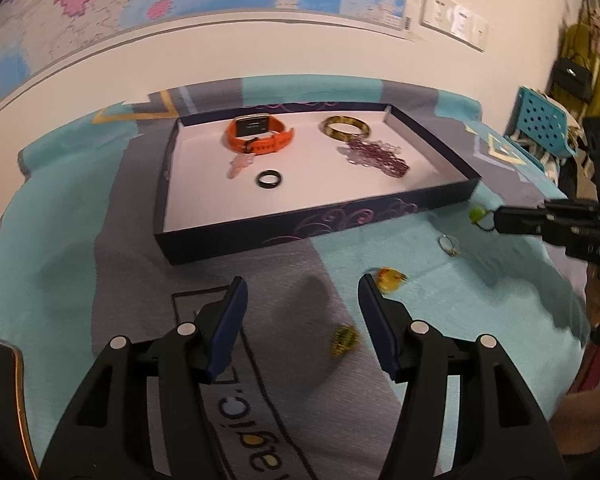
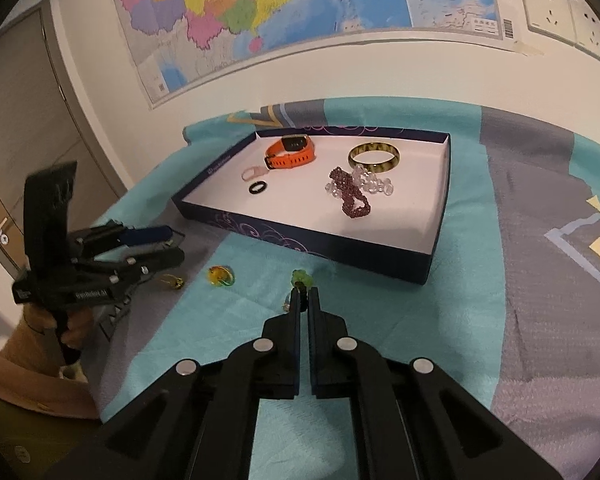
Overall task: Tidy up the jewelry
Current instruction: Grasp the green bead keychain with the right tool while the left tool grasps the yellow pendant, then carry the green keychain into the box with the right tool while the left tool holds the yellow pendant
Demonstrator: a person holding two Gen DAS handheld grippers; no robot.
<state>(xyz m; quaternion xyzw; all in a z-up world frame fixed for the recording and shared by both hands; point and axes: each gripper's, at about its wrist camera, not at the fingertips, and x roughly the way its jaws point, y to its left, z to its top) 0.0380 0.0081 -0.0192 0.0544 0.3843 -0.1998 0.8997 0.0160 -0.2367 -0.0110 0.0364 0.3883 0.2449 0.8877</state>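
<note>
A dark blue tray (image 1: 300, 227) (image 2: 308, 242) with a white floor holds an orange watch (image 1: 259, 136), a yellow-green bangle (image 1: 345, 127), purple and clear bead bracelets (image 1: 376, 154), a black ring (image 1: 269, 179) and a pink ring (image 2: 253, 172). My right gripper (image 2: 304, 292) (image 1: 496, 220) is shut on a small green ring (image 2: 301, 279) (image 1: 477, 213) just off the cloth, in front of the tray. My left gripper (image 1: 302, 288) (image 2: 176, 246) hangs open above the cloth. A yellow-green trinket (image 1: 344, 340) lies below its fingers, untouched.
Loose on the teal and grey cloth (image 1: 60, 280) lie a yellow ring (image 1: 388, 278) (image 2: 220, 276), a thin silver ring (image 1: 448, 245) and a small gold piece (image 2: 174, 281). A wall with a map stands behind the table. A blue perforated basket (image 1: 540, 120) sits at the right.
</note>
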